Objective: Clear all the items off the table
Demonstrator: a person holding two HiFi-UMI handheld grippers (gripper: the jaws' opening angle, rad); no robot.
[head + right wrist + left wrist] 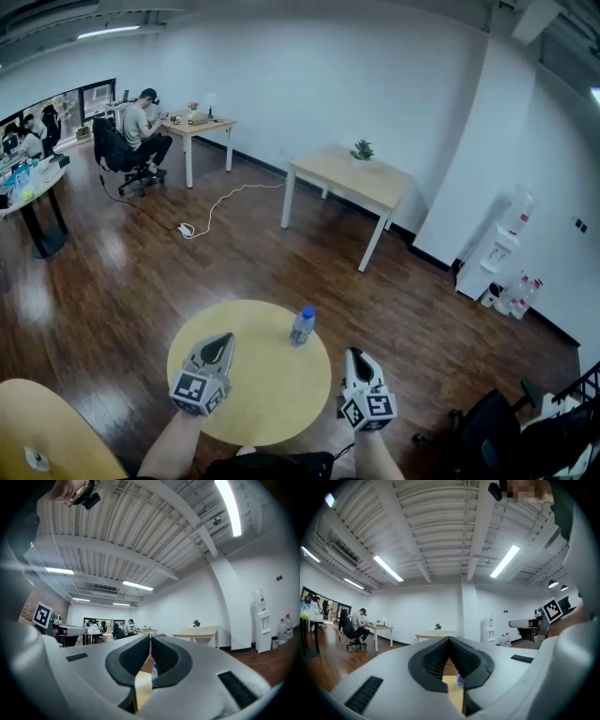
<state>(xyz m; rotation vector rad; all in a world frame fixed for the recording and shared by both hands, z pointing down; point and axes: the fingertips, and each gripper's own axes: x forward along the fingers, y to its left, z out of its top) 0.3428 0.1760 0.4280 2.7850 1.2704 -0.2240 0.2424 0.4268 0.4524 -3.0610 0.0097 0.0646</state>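
The left hand-held gripper (221,341) and the right hand-held gripper (357,356) are closest. The left one is held over the near left part of the round desk (267,398), and the right one is just off its right rim. Both point away across it. In the left gripper view the left hand-held gripper (450,639) has its jaws together at the tips, with nothing between them. In the right gripper view the right hand-held gripper (150,637) is likewise closed tip to tip and empty.

The bottle (302,326) is clear with a blue cap. It stands upright on the round desk near its far edge, apart from both grippers.

Beyond the round desk, across the wooden floor (122,281), stands a rectangular desk (352,178) carrying a small potted plant (362,149). Far off to the left of the round desk, a person (141,127) sits at another desk (202,124). A power strip (186,229) with a white cable lies on the floor in between. Far right of the round desk, a water dispenser (506,239) stands by the wall. A dark office chair (487,431) is near the round desk's right side.
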